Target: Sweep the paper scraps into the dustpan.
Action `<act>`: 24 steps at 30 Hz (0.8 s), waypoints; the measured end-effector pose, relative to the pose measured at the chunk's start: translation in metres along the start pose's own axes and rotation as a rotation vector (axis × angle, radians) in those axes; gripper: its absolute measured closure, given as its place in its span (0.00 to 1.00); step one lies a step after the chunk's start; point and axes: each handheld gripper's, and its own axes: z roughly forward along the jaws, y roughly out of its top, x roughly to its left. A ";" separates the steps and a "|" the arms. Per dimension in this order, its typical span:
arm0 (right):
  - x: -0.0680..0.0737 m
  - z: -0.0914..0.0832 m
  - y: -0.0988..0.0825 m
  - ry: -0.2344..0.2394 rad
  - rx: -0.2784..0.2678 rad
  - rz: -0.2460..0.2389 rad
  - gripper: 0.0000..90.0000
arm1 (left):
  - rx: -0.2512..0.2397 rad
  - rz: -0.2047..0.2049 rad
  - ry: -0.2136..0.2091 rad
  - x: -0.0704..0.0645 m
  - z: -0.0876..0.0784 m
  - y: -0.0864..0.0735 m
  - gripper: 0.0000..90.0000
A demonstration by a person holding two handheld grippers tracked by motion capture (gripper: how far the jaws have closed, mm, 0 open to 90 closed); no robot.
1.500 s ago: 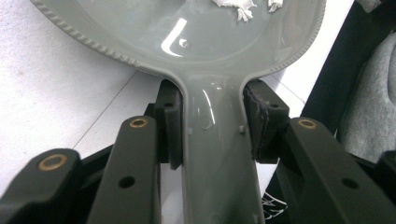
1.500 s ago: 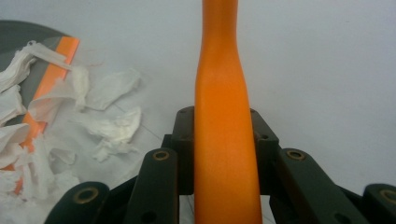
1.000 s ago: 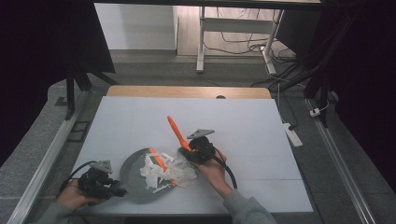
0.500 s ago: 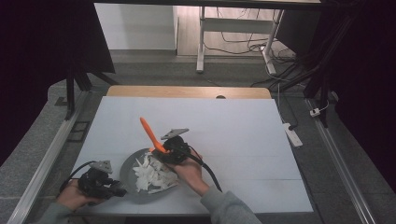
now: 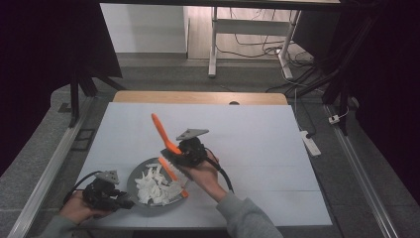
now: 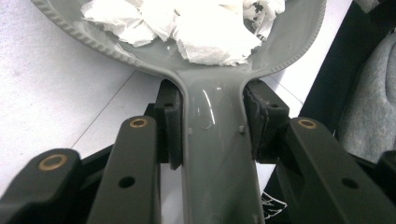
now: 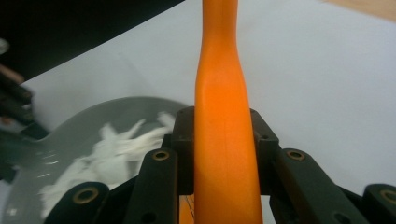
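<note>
The left tongs [image 6: 212,135] are clamping the smooth grey plastic handle of a dustpan [image 5: 136,181] with a ribbed rim, lying on the white tabletop [image 5: 257,134] and holding torn white paper scraps [image 5: 156,186]. The right tongs [image 7: 224,144] are gripping the tapered orange handle of a small brush [image 5: 163,136]; its bristle end is sitting hidden behind the tongs.
</note>
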 end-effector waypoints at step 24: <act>-0.060 0.002 -0.022 -0.147 0.079 0.084 0.78 | -0.004 -0.002 0.000 0.000 0.000 0.000 0.68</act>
